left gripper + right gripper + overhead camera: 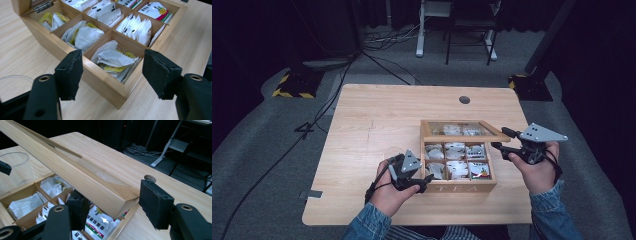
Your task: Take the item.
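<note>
A wooden tea box (459, 189) sits on the table, its compartments full of tea bags (112, 58). Its glass-paned lid (462, 130) is raised at a slant. My right gripper (501, 141) is at the lid's right front corner. In the right gripper view the lid frame (75, 175) runs between the jaws and the right gripper (115, 195) is shut on it. My left gripper (423, 181) hovers at the box's front left corner. In the left gripper view the left gripper (112, 62) stands open, jaws straddling the nearest compartment without touching the bags.
A clear plastic cup (394, 152) stands just left of the box, close to my left hand. A round cable hole (464, 99) sits near the table's far edge. Chair and desk legs (452, 30) stand on the floor beyond the table.
</note>
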The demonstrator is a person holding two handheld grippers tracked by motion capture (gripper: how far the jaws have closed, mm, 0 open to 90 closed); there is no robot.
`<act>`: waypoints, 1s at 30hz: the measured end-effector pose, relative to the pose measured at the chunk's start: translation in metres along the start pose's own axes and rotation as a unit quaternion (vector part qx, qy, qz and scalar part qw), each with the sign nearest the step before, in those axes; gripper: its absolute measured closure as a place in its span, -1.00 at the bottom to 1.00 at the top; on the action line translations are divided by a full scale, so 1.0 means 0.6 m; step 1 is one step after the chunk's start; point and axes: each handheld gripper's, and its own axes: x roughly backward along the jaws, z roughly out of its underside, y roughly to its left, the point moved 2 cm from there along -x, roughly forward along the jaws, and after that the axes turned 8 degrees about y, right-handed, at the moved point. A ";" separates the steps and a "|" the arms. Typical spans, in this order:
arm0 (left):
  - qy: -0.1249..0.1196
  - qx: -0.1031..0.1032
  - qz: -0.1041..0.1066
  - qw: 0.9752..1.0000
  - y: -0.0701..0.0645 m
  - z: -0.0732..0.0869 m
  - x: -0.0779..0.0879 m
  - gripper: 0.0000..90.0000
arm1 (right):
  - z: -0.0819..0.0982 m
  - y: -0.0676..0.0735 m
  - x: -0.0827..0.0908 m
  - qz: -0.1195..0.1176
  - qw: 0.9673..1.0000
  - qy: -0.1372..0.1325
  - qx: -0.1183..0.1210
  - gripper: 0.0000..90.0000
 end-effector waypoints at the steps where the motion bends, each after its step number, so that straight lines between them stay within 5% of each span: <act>1: 0.002 -0.003 0.002 1.000 -0.001 -0.001 -0.003 -0.21 | 0.000 0.000 0.000 0.000 1.000 0.000 0.000 -0.04; 16: 0.027 -0.054 0.012 0.998 -0.018 -0.014 -0.054 0.13 | 0.001 -0.001 0.000 -0.003 1.000 0.000 -0.001 -0.04; 30: 0.027 -0.075 0.008 0.997 -0.010 -0.018 -0.073 0.32 | 0.001 -0.001 0.000 -0.003 1.000 -0.001 -0.002 -0.05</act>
